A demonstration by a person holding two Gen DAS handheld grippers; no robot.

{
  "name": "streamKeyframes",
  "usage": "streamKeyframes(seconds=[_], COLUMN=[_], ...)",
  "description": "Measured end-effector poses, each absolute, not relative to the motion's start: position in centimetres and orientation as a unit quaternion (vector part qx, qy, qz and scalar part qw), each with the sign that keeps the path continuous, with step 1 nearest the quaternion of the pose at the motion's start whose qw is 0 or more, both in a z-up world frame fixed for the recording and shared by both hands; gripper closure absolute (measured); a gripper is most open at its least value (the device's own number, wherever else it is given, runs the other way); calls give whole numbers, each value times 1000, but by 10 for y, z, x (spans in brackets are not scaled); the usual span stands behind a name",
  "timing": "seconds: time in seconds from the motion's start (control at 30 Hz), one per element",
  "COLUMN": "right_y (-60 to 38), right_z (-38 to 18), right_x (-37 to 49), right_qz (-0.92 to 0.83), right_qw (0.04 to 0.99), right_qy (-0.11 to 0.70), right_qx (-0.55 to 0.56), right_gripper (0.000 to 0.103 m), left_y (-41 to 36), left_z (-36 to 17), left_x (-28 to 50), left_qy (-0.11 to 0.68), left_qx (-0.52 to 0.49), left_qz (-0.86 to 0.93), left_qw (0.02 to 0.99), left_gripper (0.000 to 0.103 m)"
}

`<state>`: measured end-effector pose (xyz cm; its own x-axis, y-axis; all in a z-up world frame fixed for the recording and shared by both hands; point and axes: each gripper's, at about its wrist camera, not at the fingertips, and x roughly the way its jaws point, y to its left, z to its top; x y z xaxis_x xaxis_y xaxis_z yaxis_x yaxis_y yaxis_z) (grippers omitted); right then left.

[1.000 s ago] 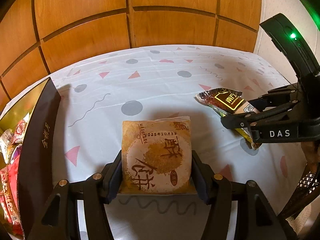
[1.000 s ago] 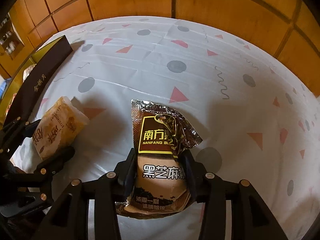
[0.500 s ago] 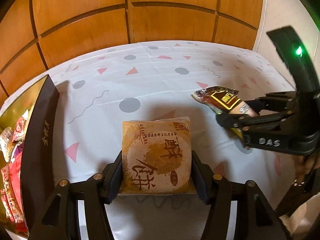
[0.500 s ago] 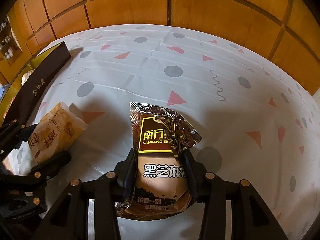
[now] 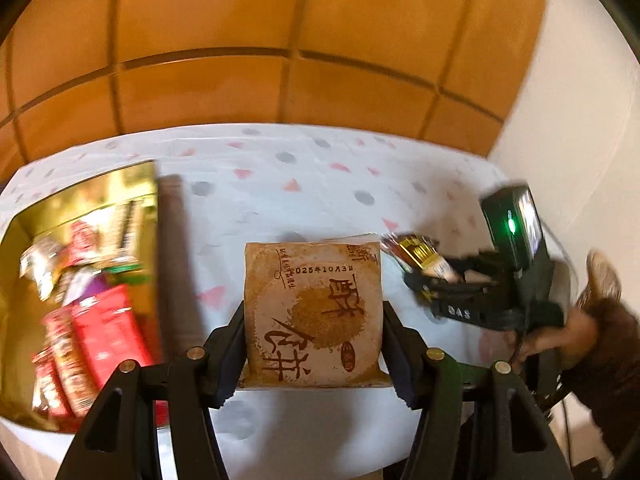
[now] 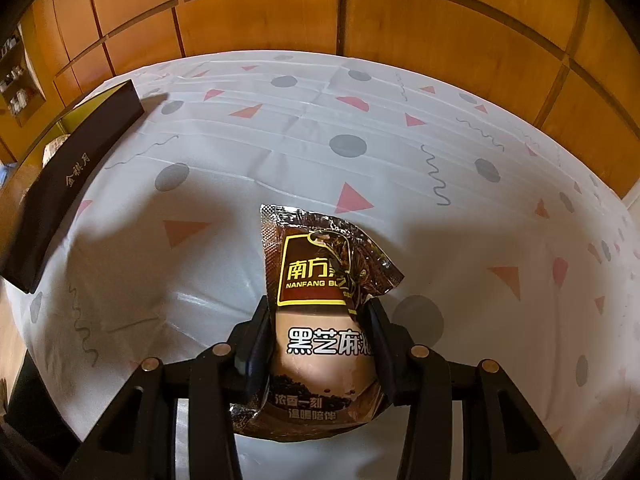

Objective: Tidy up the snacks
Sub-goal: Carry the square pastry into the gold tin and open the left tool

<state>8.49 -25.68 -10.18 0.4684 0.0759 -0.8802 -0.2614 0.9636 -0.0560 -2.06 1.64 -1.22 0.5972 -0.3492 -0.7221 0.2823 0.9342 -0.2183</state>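
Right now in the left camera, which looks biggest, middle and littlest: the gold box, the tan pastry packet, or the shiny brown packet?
1. gold box
2. tan pastry packet, though it sits right by the camera, so it looks bigger than it is
3. shiny brown packet, farther off and partly hidden

We see our right gripper [image 6: 320,344] clamped on a brown sesame packet [image 6: 324,320], its top above the patterned cloth [image 6: 400,160]. A dark box [image 6: 68,184] lies at far left, wood panels [image 6: 260,12] behind.
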Motion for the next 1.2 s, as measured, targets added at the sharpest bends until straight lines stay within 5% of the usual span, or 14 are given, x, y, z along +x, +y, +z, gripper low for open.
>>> streamKeyframes(seconds=[0.53,0.97,1.2], right_y=[-256,-256,-256], right_z=[-101,-102,-102], right_x=[84,85,85], right_qz=[98,97,95], right_qw=[854,853,854], right_qy=[504,506,506], right_qx=[-87,-83,-81], right_gripper=[56,56,56], left_y=[236,255,240], left_z=[-33,-75,-61], left_x=[12,69,50], left_qy=[464,525,494], left_qx=[-239,-206,-169], left_qz=[75,130,158], left_qw=[850,816,838], left_gripper=[42,41,41])
